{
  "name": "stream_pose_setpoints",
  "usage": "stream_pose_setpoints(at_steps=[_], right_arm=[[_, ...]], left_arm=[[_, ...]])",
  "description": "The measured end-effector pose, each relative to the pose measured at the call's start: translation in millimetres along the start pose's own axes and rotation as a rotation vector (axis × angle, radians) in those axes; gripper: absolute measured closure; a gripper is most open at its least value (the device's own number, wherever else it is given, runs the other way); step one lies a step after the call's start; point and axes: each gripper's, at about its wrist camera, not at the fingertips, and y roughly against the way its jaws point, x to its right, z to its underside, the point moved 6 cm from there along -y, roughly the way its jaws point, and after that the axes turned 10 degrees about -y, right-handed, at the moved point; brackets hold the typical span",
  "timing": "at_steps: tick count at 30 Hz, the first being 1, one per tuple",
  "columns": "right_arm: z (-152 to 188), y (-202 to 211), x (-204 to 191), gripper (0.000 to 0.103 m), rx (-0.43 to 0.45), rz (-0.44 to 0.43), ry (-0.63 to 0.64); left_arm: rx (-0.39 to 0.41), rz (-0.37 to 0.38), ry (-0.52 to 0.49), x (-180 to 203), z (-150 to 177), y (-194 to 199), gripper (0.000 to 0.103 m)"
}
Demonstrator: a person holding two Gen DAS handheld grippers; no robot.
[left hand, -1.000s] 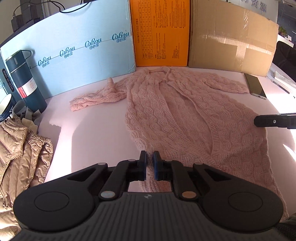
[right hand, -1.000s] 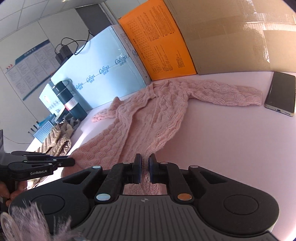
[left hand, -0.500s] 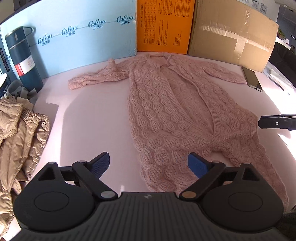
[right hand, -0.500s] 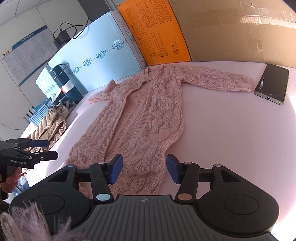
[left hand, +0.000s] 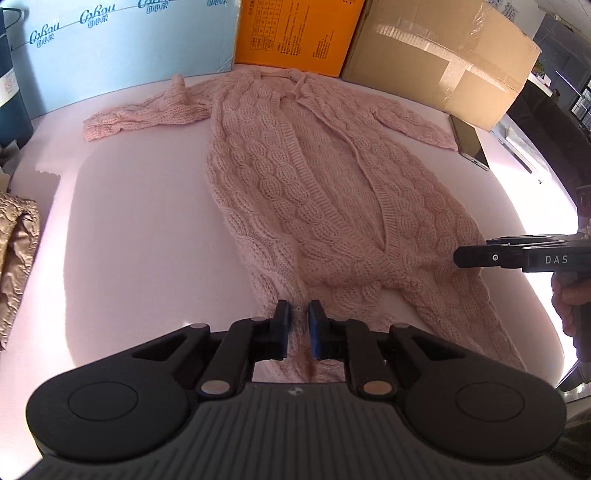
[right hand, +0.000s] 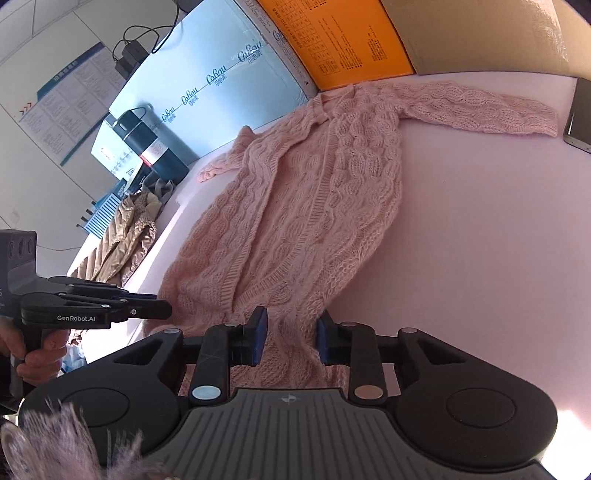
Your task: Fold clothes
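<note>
Currently my left tool (left hand: 298,328) has its pads nearly together, a thin gap between them, sitting over the bottom hem of the cardigan (left hand: 317,192); can't tell if any knit is pinched between the pads. My right tool (right hand: 290,338) is partly spread, pads on either side of a strip of the hem near the cardigan's right-hand bottom corner, with knit lying between them but not clamped. The cardigan is pink cable knit, spread flat and lengthwise on the pink tabletop (left hand: 140,221), collar at the far end against the orange box (left hand: 295,33), hem nearest me. Front panels overlap low down and part toward the collar. One sleeve runs out toward the blue box (left hand: 122,44) and is bunched near the shoulder; the other sleeve lies straight, its cuff ending just beside the phone (left hand: 471,146). The brown box (left hand: 439,55) stands behind the phone. The flask (right hand: 155,146) stands at the tabletop's far left corner in front of the blue box, and the tan jacket (right hand: 122,240) is heaped at the left edge, well apart from the cardigan. In the right wrist view my left hand (right hand: 35,354) grips the left tool's handle at the frame's left side; in the left wrist view the right tool pokes in from the right over the cardigan's edge.
</note>
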Motion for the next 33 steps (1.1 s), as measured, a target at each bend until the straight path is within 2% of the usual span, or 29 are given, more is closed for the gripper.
stream_pose_setpoints(at_steps=[1, 2, 3, 4, 6, 7, 11, 15, 17, 19, 20, 22, 23, 24, 27, 29, 33], right_arm=[[0.6, 2.2, 1.6, 0.07, -0.001, 0.004, -0.012], [1.4, 6.3, 1.0, 0.049, 0.001, 0.032, -0.012], [2.8, 10.7, 3.1, 0.042, 0.009, 0.059, -0.005], [4.9, 16.1, 3.8, 0.04, 0.017, 0.064, 0.004], [13.2, 27.3, 2.3, 0.04, 0.001, 0.034, 0.012], [17.4, 32.7, 1.5, 0.04, -0.006, 0.02, 0.016], [36.0, 43.8, -2.8, 0.035, -0.028, -0.019, -0.002], [54.6, 55.0, -7.1, 0.033, -0.049, -0.057, -0.02], [63.6, 60.3, -9.3, 0.033, -0.06, -0.076, -0.028], [64.9, 60.3, -13.8, 0.032, -0.062, -0.088, -0.02], [65.6, 60.3, -16.1, 0.032, -0.063, -0.095, -0.015], [67.6, 59.5, -18.8, 0.031, -0.068, -0.104, -0.009], [68.8, 58.5, -19.2, 0.031, -0.073, -0.105, -0.007], [70.4, 57.8, -19.9, 0.031, -0.078, -0.107, -0.007], [76.9, 58.7, -21.1, 0.03, -0.112, -0.131, -0.007], [83.1, 59.9, -21.5, 0.026, -0.156, -0.151, -0.012], [93.4, 68.3, -20.3, 0.024, -0.209, -0.173, -0.011]], left_arm=[[-0.016, -0.03, 0.001, -8.4, 4.3, 4.8, 0.092], [-0.032, -0.058, 0.003, -16.6, 8.9, 9.7, 0.087], [-0.053, -0.076, 0.011, -23.2, 16.1, 14.7, 0.075], [-0.062, -0.069, 0.021, -25.8, 23.3, 20.3, 0.067], [-0.067, 0.012, 0.056, -20.5, 38.9, 30.9, 0.035], [-0.068, 0.073, 0.075, -12.7, 46.3, 34.1, 0.031], [-0.087, 0.289, 0.168, 32.6, 65.9, 32.4, 0.029], [-0.144, 0.506, 0.363, 71.6, 66.4, 14.0, 0.029], [-0.155, 0.544, 0.411, 82.7, 63.9, 8.6, 0.028], [-0.158, 0.527, 0.456, 86.5, 60.1, 0.2, 0.028], [-0.148, 0.516, 0.487, 85.6, 59.4, -2.0, 0.03], [-0.124, 0.49, 0.529, 83.4, 57.9, -3.3, 0.059], [-0.118, 0.474, 0.526, 82.5, 57.1, -1.1, 0.086], [-0.102, 0.454, 0.516, 79.9, 56.9, 3.8, 0.095], [-0.055, 0.411, 0.444, 70.7, 57.3, 25.7, 0.095], [-0.054, 0.384, 0.358, 64.0, 62.3, 44.4, 0.095], [-0.12, 0.324, 0.241, 44.4, 88.9, 66.8, 0.095]])
